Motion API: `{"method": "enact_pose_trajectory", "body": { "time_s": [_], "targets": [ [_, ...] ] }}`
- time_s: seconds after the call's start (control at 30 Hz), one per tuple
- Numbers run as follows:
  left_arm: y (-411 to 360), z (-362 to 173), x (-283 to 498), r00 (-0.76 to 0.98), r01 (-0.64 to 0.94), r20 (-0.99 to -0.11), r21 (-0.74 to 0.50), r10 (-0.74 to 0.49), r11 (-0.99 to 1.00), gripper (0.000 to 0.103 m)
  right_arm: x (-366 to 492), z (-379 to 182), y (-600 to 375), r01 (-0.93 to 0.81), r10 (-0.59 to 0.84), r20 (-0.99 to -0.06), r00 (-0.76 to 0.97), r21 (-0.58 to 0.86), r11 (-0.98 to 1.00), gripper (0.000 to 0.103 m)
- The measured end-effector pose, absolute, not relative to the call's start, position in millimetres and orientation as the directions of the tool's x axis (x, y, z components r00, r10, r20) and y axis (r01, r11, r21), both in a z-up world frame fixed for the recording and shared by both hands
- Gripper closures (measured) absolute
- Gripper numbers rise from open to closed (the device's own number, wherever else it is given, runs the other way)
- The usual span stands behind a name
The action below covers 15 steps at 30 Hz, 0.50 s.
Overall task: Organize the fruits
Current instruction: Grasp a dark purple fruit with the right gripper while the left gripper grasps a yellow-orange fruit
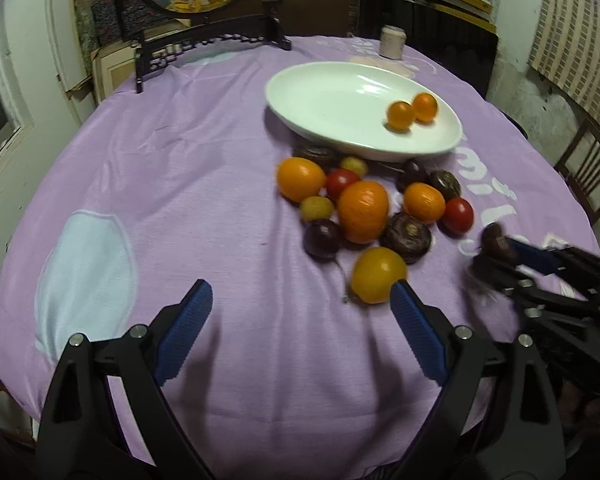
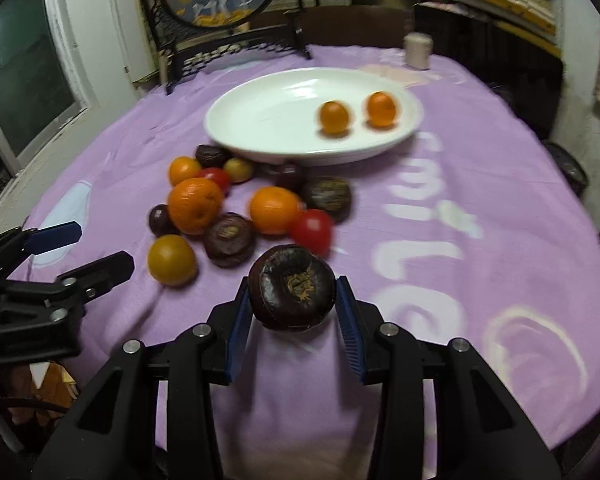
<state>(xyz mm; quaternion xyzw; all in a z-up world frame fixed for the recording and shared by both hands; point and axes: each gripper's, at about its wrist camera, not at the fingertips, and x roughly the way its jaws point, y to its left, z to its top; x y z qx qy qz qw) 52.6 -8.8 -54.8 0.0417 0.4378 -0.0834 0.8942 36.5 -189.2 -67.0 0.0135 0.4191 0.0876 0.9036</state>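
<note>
A white oval plate (image 1: 332, 96) (image 2: 268, 112) at the table's far middle holds two small oranges (image 1: 401, 115) (image 2: 334, 117). In front of it lies a pile of fruit: a large orange (image 1: 363, 211) (image 2: 195, 205), red tomatoes (image 1: 458, 215), dark mangosteens (image 1: 407, 237) and a yellow-orange fruit (image 1: 376, 274) (image 2: 171, 260). My right gripper (image 2: 292, 304) (image 1: 496, 254) is shut on a dark mangosteen (image 2: 292, 289) (image 1: 498, 242), held above the cloth right of the pile. My left gripper (image 1: 300, 300) (image 2: 94, 250) is open and empty, its right finger beside the yellow-orange fruit.
The purple tablecloth (image 1: 180, 184) covers a round table. A black framed ornament stand (image 1: 204, 8) and a small pale jar (image 1: 392, 42) stand at the far edge. Shelves and a wooden chair (image 1: 588, 168) surround the table.
</note>
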Motion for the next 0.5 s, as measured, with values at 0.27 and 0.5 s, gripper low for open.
{"method": "enact_pose_trajectory", "body": {
  "time_s": [0.27, 0.5],
  "targets": [
    [-44, -72, 62, 0.565, 0.231, -0.817, 0.024, -0.114, 0.973, 0.020, 19, -70, -221, -0.092, 0.136, -0.751, 0.646, 0.100, 0.991, 0.061],
    [-51, -83, 74, 0.527, 0.236, -0.842, 0.011, -0.118, 0.972, 0.063, 18, -74, -226, -0.104, 0.165, -0.755, 0.635, 0.128, 0.986, 0.061]
  ]
}}
